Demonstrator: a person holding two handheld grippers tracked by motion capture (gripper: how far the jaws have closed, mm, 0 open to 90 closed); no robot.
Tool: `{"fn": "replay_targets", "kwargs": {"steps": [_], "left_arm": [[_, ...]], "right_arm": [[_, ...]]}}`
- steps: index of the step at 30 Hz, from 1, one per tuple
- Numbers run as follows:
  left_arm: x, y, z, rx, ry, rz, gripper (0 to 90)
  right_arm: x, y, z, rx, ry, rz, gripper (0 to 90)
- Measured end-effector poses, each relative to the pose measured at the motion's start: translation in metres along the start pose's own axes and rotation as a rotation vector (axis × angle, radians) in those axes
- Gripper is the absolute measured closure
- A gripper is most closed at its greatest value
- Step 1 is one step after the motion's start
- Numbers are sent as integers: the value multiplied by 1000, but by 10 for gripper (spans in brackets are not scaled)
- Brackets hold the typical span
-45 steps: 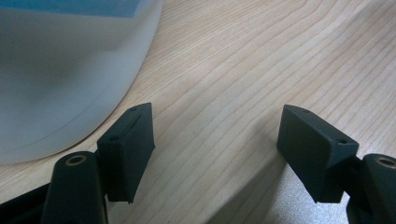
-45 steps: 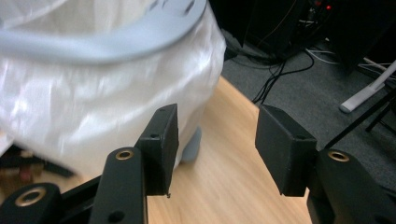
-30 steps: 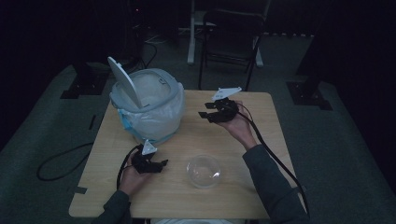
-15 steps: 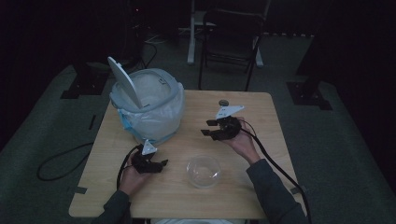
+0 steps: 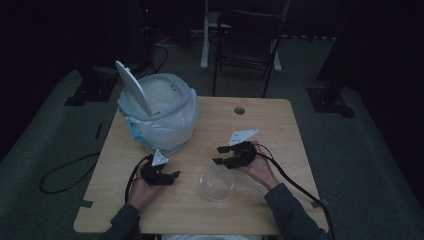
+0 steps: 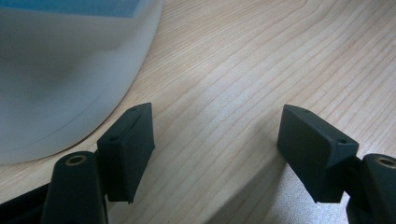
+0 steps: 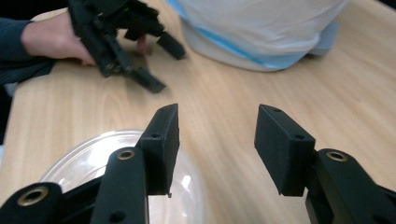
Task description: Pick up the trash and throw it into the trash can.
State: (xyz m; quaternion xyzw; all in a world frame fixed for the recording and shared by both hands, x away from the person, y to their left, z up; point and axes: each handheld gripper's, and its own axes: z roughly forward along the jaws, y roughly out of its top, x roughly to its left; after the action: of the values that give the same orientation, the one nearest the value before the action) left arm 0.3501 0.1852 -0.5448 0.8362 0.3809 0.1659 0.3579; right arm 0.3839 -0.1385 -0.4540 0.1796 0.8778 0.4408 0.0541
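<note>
Hovering just above the clear round glass bowl, our right claw stands with its jaws apart and nothing between them. The bowl sits near the front edge of the pale wooden tabletop. Our left claw, jaws also apart, rests beside the white bag-lined bin; bare wood lies between both claws.

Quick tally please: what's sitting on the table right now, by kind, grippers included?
Black grippers: 2, the left gripper and the right gripper, both with jaws apart and nothing between them
Clear bowl: 1
White bin lined with a bag, lid up: 1
Total: 4
</note>
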Motion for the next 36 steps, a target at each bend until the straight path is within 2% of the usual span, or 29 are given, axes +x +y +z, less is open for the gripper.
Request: {"fn": "replay_targets", "kwargs": {"steps": [7, 8, 11, 15, 18, 20, 23, 28, 32, 34, 36], "left_arm": [[0, 0, 0, 1, 1, 2, 283], [0, 0, 0, 1, 1, 3, 283], [0, 0, 0, 3, 1, 5, 283], [0, 0, 0, 2, 1, 2, 283], [0, 0, 0, 1, 0, 2, 283], [0, 0, 0, 1, 0, 2, 283], [0, 0, 0, 2, 0, 3, 283], [0, 0, 0, 2, 1, 5, 283], [0, 0, 0, 0, 1, 2, 283], [0, 0, 0, 0, 1, 3, 283], [0, 0, 0, 0, 1, 3, 283]], "right_arm": [[2, -9, 7, 44, 26, 5, 496], [-1, -12, 11, 70, 15, 4, 504], [-8, -16, 16, 105, -10, 20, 510], [-20, -21, 20, 106, -17, 61, 524], [-31, -24, 22, 148, -77, 85, 536], [-39, -27, 24, 162, -94, 106, 539], [-45, -29, 20, 113, -93, 138, 547], [-41, -17, 4, 14, -81, 142, 543], [-35, -7, -9, -68, -26, 139, 535], [-32, -3, -10, -77, -8, 132, 534], [-29, -1, -9, -83, -10, 123, 533]]}}
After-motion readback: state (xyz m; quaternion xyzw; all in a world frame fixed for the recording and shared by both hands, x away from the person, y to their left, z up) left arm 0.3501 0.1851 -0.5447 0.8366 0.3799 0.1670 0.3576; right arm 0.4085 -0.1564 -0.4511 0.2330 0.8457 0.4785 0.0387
